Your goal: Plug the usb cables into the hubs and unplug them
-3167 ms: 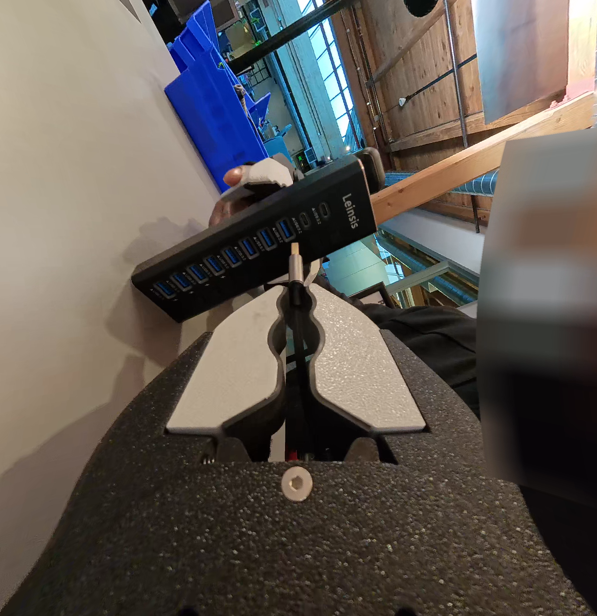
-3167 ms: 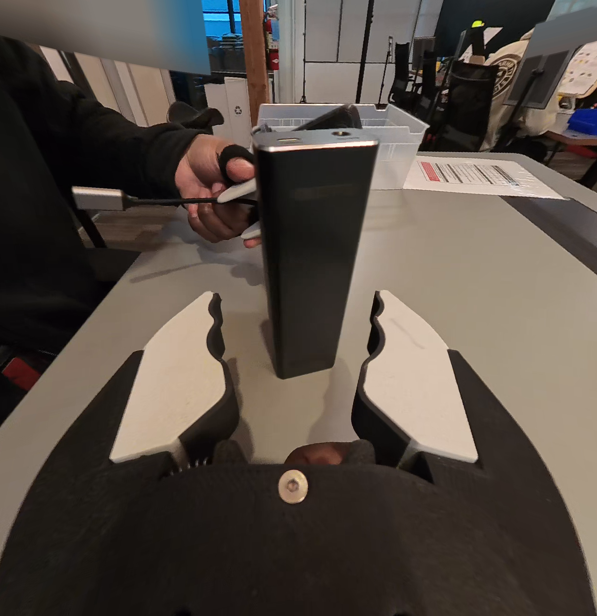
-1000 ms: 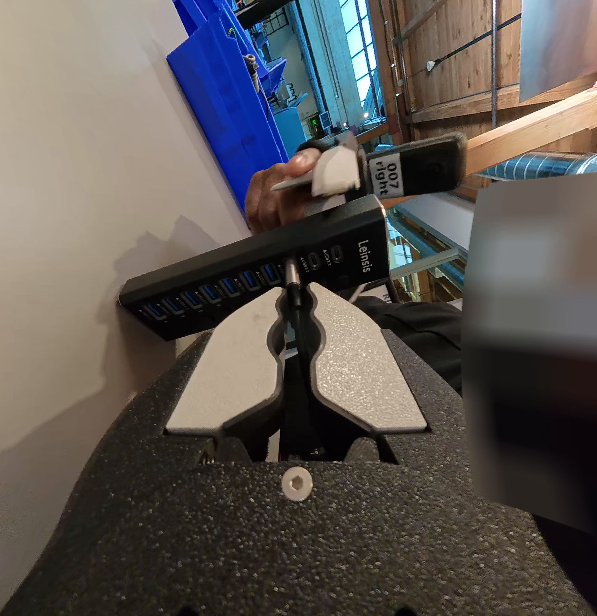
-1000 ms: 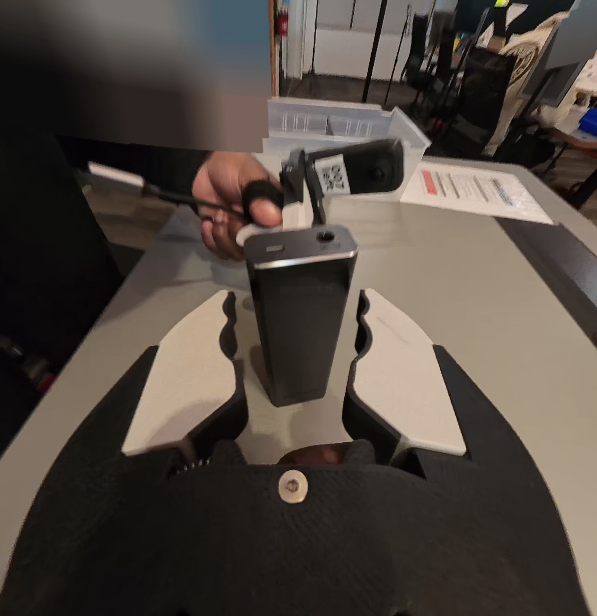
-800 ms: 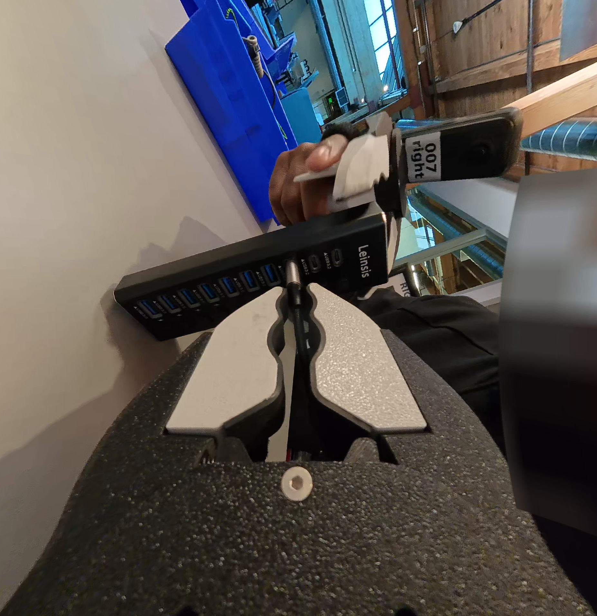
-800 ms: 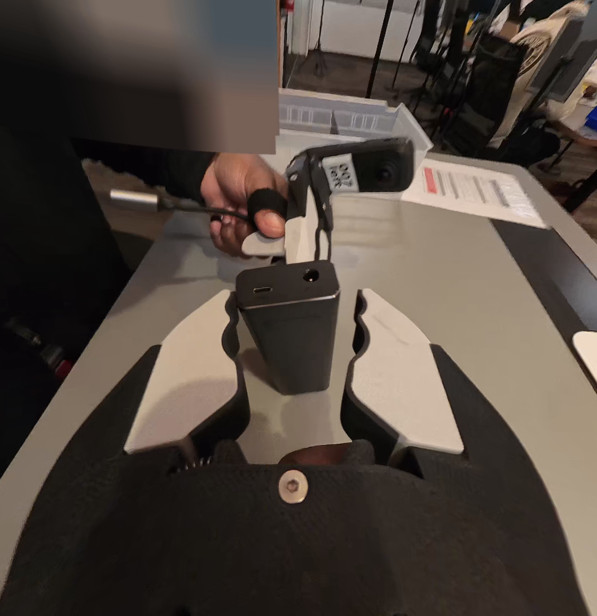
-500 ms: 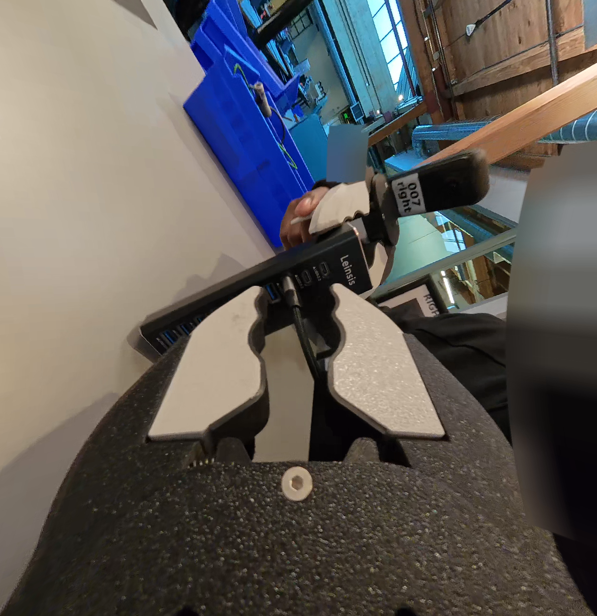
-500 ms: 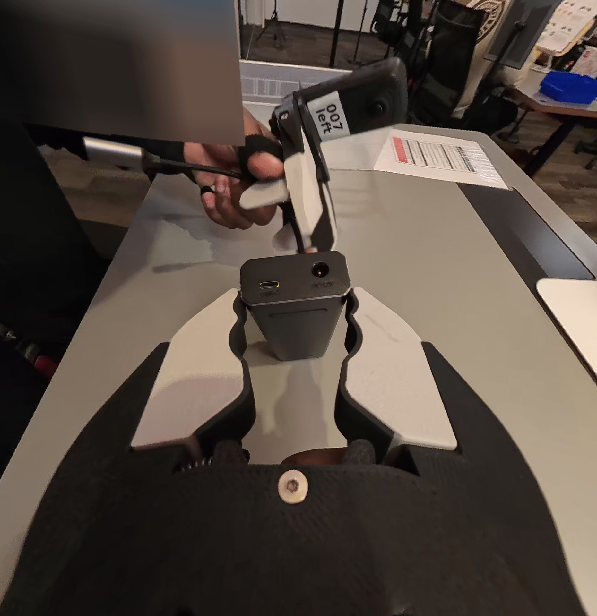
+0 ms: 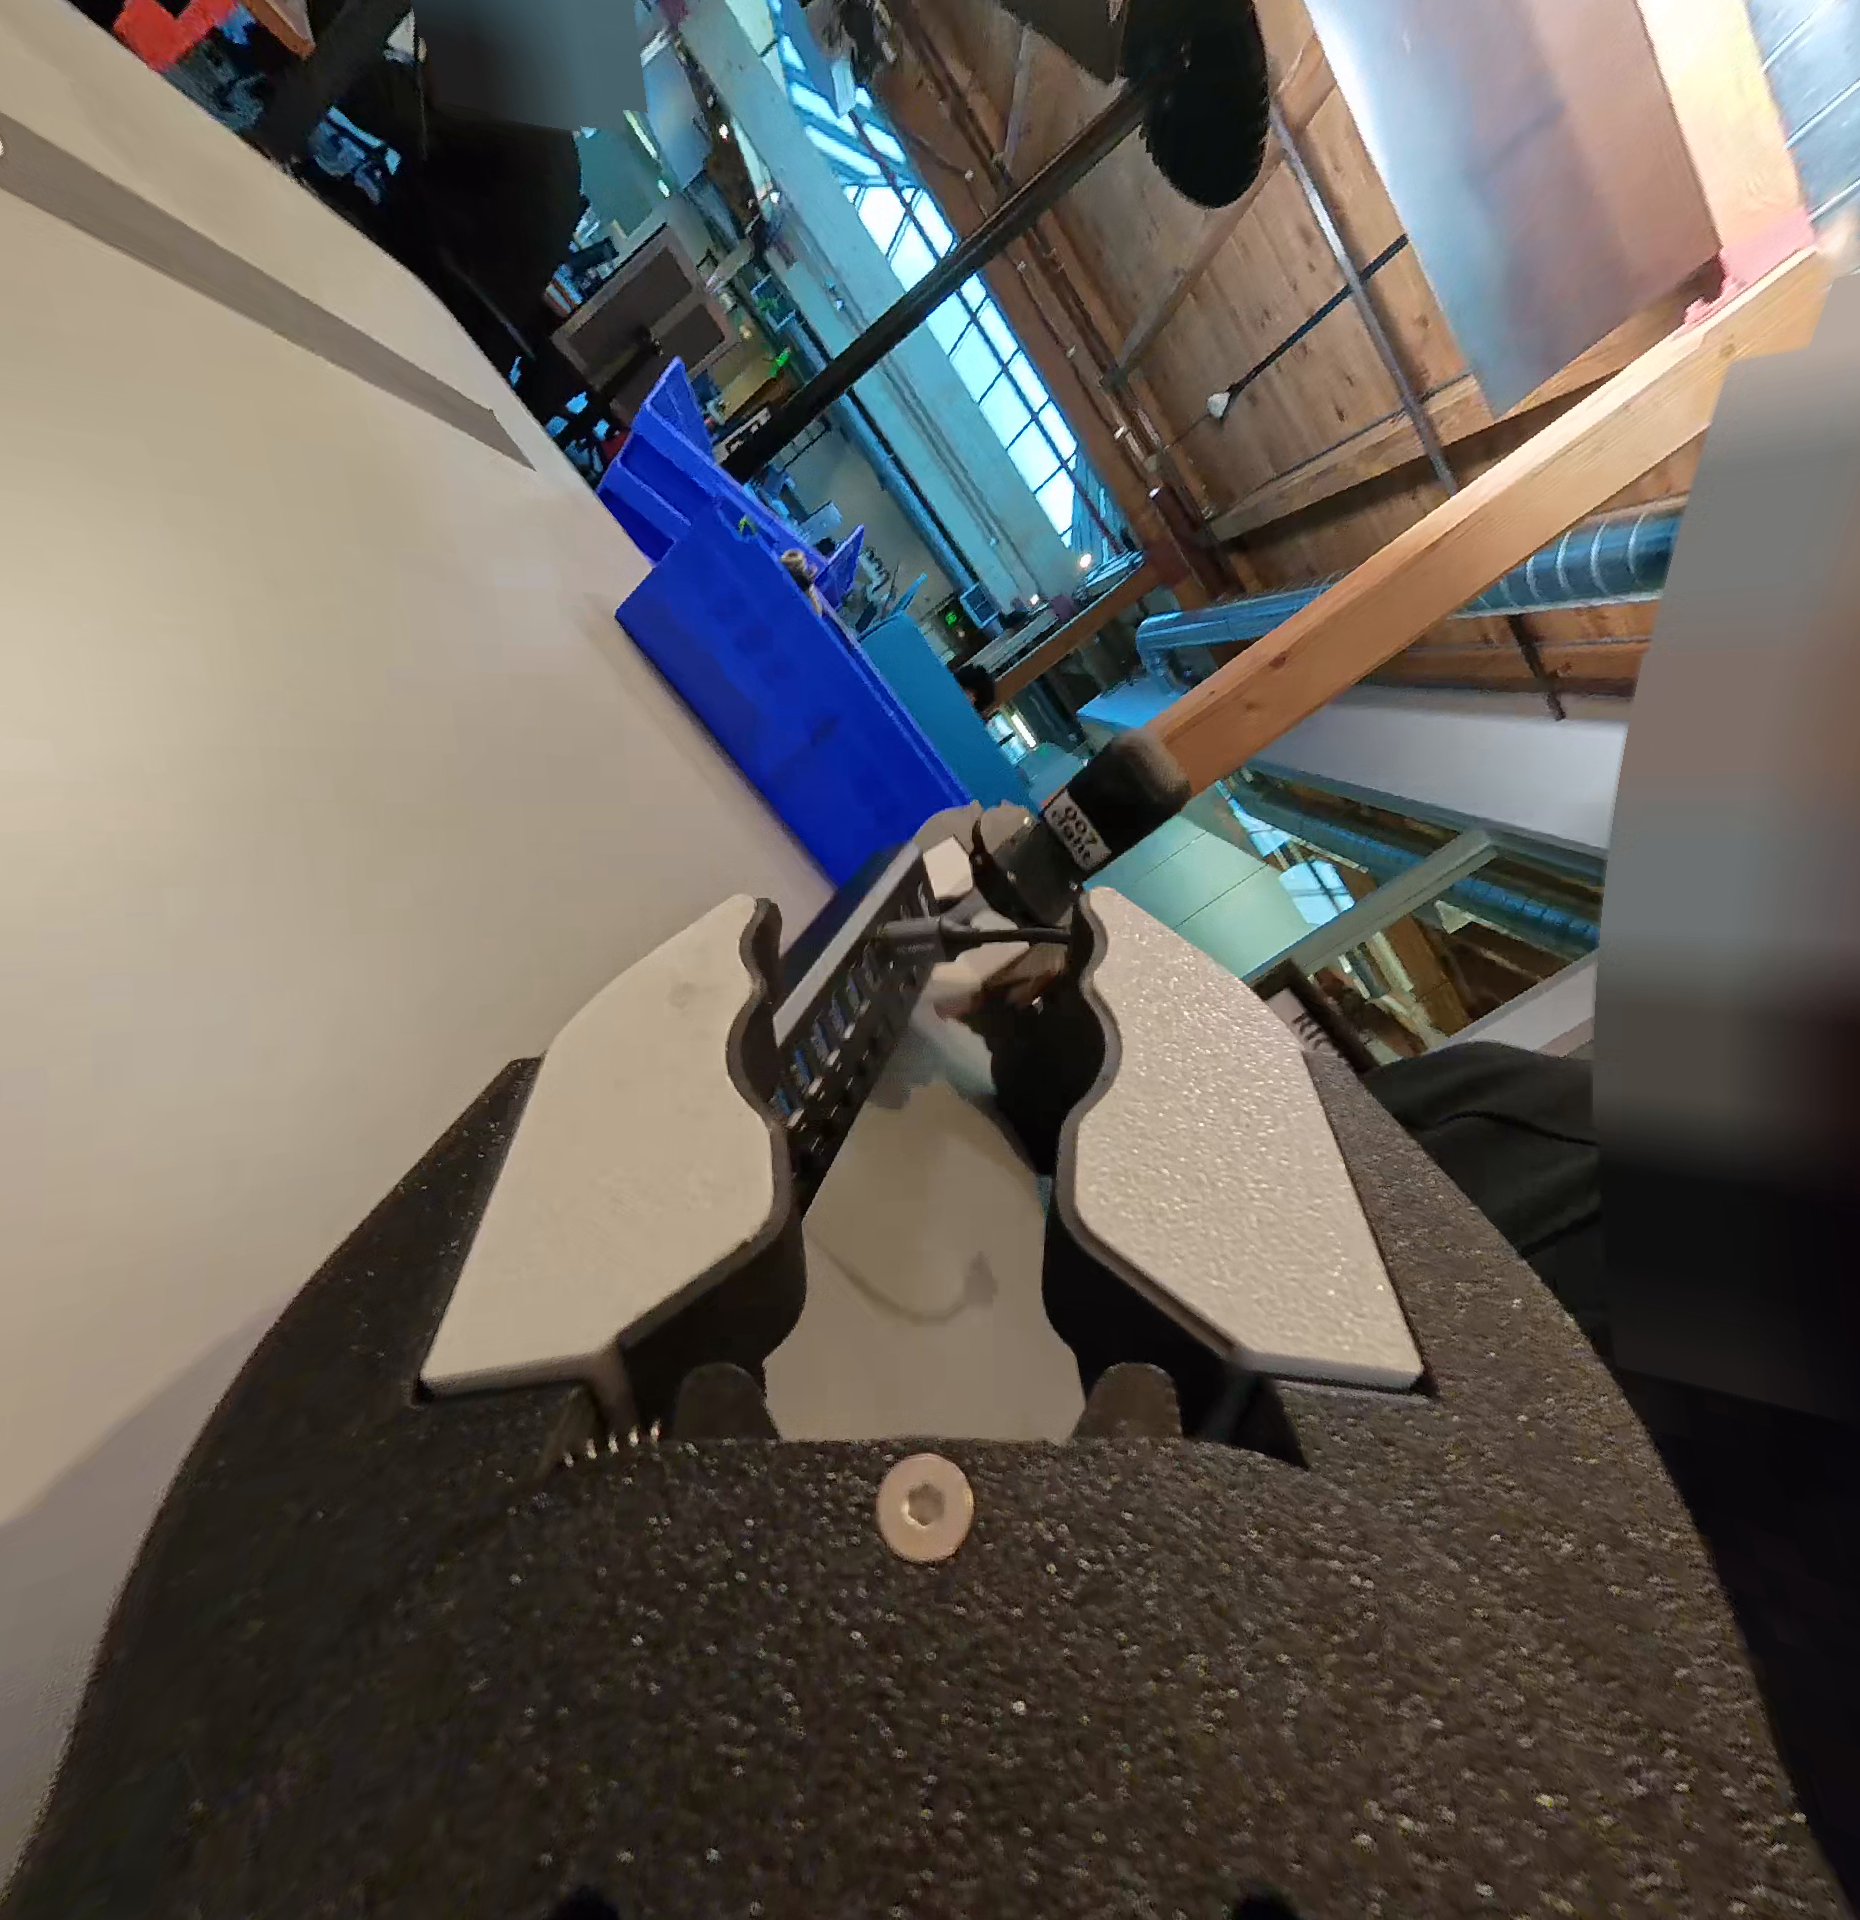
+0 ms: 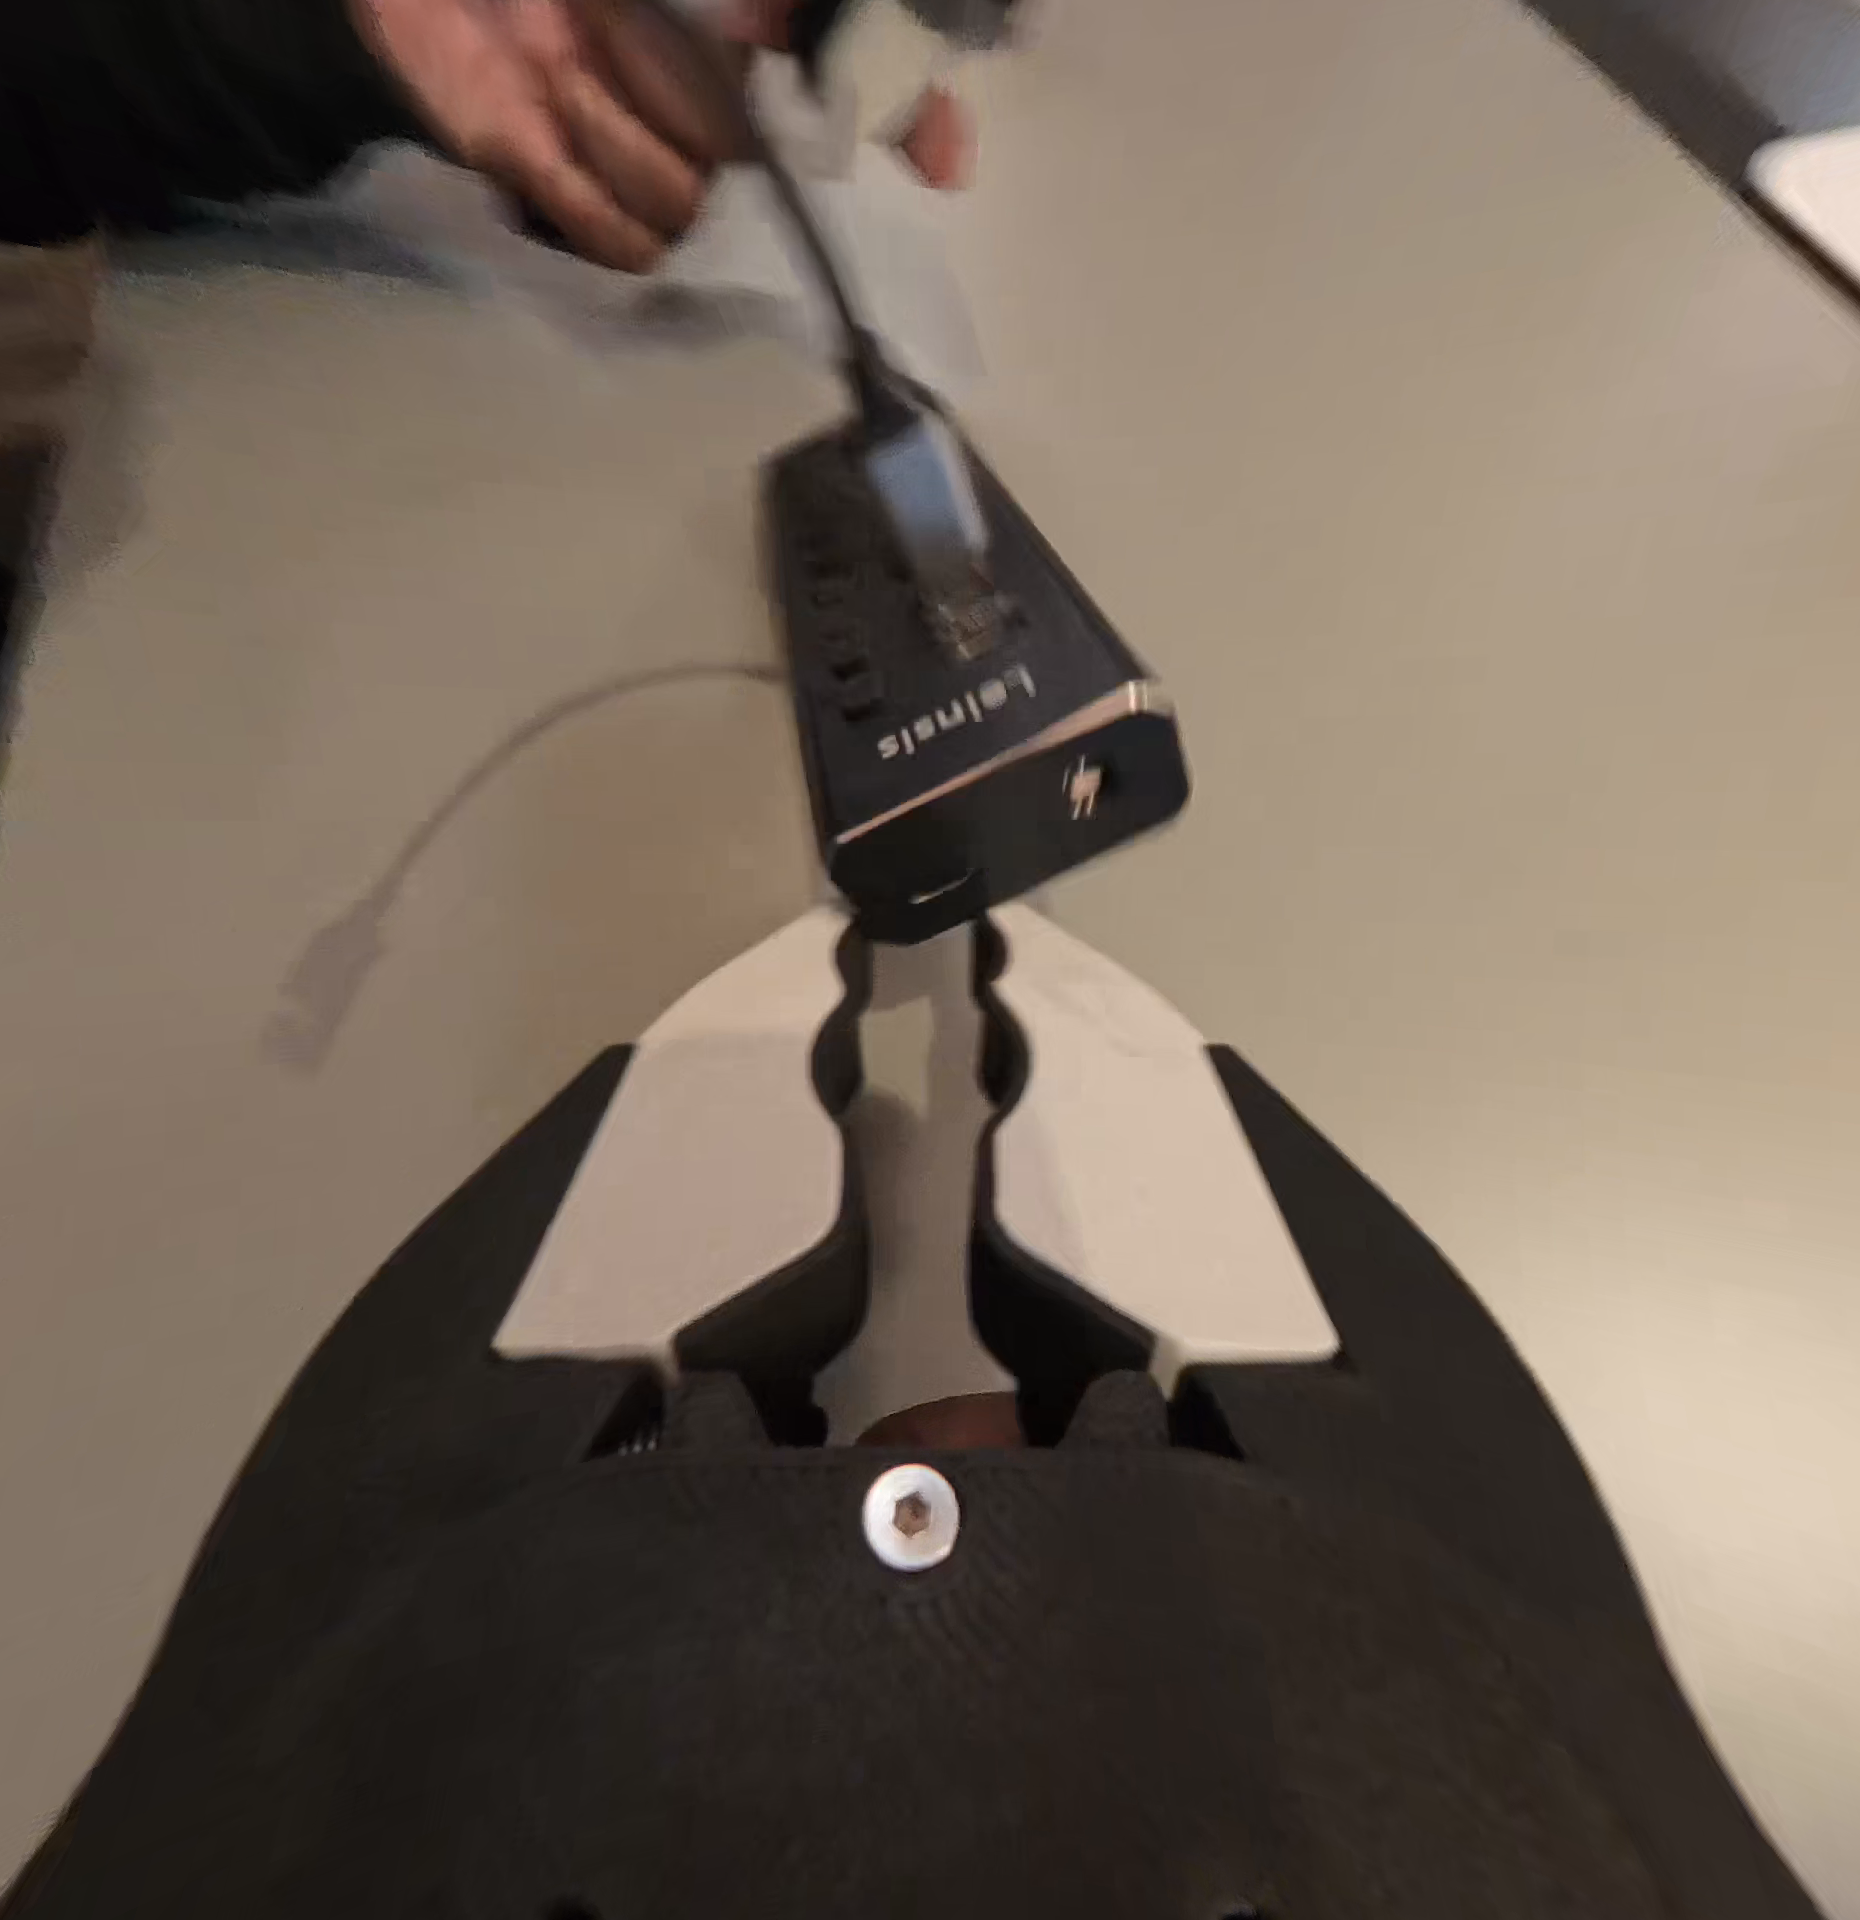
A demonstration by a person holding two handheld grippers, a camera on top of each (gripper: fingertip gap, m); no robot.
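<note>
Lying on the grey desk (image 10: 1425, 623), the black hub (image 10: 967, 707) is carrying a plugged cable (image 10: 905, 457) while the left gripper (image 9: 921, 925) and right gripper (image 10: 918, 930) are gaping empty

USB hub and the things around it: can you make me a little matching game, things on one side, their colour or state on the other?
Things:
1. USB hub
2. dark cable
3. white cable
4. bin

Colour or state:
A. lying loose on the table
B. blue
C. plugged into the hub
D. black, just past the tips of the right tongs

Pairs: 1-D, 2-C, 3-A, 4-B
</note>
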